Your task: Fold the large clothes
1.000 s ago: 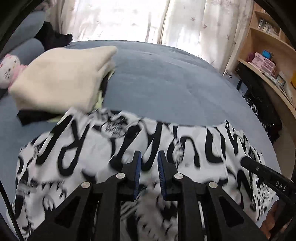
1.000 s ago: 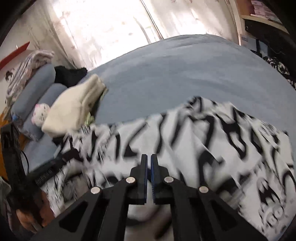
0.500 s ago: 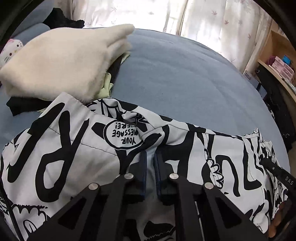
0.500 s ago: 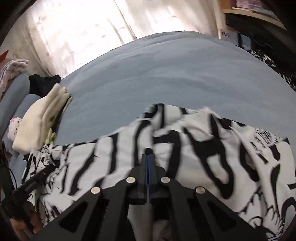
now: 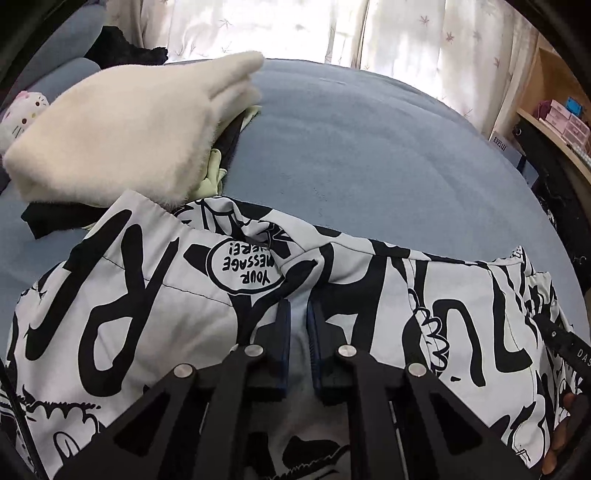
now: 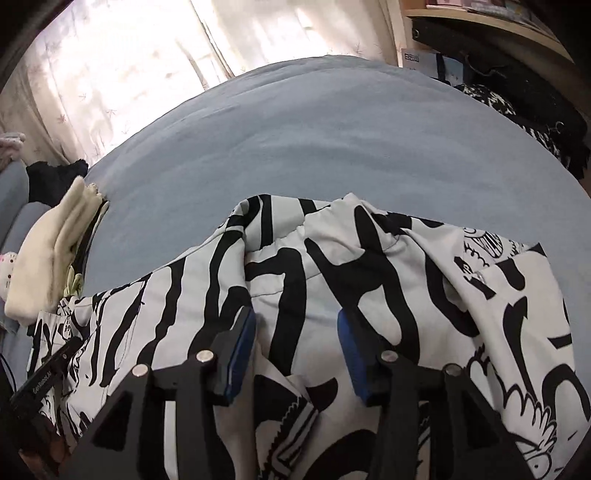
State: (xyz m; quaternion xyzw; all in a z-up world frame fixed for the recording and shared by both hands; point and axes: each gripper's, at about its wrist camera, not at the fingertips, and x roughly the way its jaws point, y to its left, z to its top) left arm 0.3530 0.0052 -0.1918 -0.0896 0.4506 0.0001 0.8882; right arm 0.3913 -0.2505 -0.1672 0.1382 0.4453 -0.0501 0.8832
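Observation:
A white garment with bold black graffiti print (image 5: 155, 280) lies folded across the near part of a blue bed (image 5: 369, 155). My left gripper (image 5: 298, 314) is shut on a pinched ridge of this cloth near a round printed badge. In the right wrist view the same garment (image 6: 369, 280) spreads below my right gripper (image 6: 295, 325), whose jaws are opening; the cloth lies under and between the blue pads (image 6: 242, 343) without being pressed. The other gripper's tip shows at each view's edge.
A folded cream fleece (image 5: 125, 129) lies on dark and pale green clothes at the left, beside a white plush toy (image 5: 22, 114) and grey pillows. Curtains (image 5: 295, 29) hang behind the bed. Wooden shelves (image 5: 554, 110) with boxes stand at the right.
Both grippers came down onto the bed with the garment. The left one closed tighter on the fabric. The right gripper's jaws, shut on cloth before, have spread apart and released it.

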